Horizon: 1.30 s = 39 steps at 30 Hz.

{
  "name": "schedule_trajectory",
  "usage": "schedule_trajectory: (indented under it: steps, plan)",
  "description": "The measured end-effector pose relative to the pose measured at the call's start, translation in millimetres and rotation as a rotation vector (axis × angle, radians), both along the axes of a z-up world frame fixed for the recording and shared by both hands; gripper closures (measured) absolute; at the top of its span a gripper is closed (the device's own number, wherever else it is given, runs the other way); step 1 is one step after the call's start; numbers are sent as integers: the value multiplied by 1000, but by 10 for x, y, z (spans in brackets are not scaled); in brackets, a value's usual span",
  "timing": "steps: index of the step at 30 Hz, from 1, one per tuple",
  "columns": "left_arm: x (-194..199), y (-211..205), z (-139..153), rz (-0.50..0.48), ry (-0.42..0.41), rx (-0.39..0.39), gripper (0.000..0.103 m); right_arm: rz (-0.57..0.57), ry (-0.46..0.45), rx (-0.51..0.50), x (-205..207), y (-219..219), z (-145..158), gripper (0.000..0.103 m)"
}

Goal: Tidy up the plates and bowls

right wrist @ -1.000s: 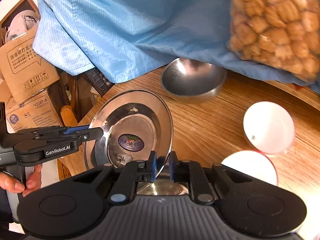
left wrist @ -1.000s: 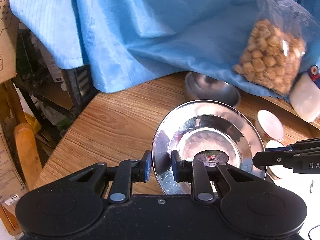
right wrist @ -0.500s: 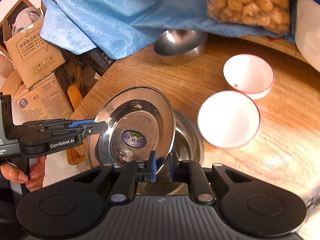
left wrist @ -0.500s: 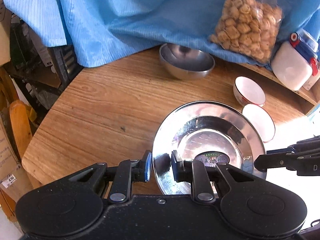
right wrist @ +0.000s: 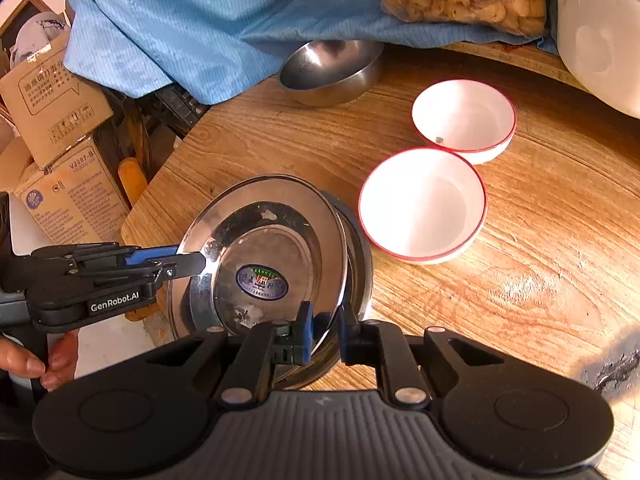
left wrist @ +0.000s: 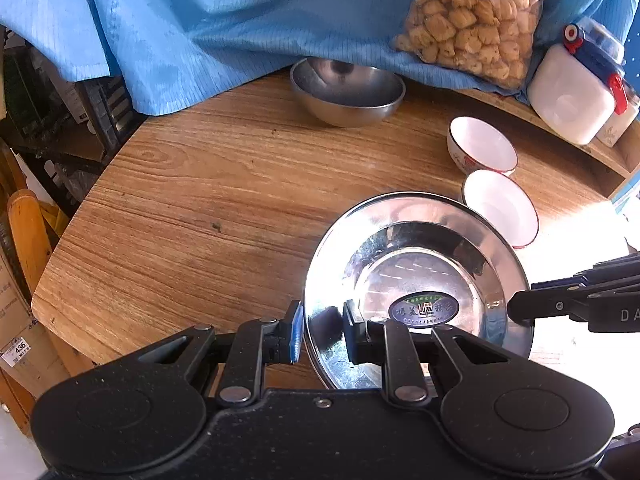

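Above the near table edge: a shiny round stainless-steel plate with an oval label sticker (right wrist: 262, 248) hangs tilted, over a second steel plate (right wrist: 358, 256) lying on the wood.
Left gripper (left wrist: 320, 330): clenched on the plate's rim nearest its camera.
Right gripper (right wrist: 324, 330): clamped on the opposite rim edge.
Slip risk: both grips bite only a thin, slick lip; I judge uneven pull between the hands could twist it free.
Clatter risk: the tilted plate may strike the lower one edge-first and skid instead of nesting.
Neighbour risk: the nearer red-rimmed white bowl (right wrist: 422, 204) sits just beside the stack and could be knocked; its twin (right wrist: 464, 118) sits behind.
Surface: a rounded wood-grain table (left wrist: 208, 208), sunlit at one side, with a deep steel bowl (left wrist: 346, 90) at the back.
Room: blue cloth (left wrist: 208, 20), a clear bag of snacks (left wrist: 472, 16), cardboard boxes (right wrist: 60, 152) off the edge.
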<state>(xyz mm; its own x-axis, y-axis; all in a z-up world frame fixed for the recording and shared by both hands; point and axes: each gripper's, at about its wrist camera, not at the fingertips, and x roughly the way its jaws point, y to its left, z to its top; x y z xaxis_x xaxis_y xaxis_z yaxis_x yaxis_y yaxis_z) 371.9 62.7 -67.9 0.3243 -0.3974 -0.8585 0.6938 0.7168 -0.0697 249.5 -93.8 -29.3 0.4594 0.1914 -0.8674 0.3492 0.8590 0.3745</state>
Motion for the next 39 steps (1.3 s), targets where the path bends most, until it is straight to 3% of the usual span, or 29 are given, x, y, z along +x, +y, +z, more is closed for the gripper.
schedule_trajectory:
  steps: [39]
  plan:
    - [71,-67,-108,-20,30,74,80,100,76,-151,186,252,49,83]
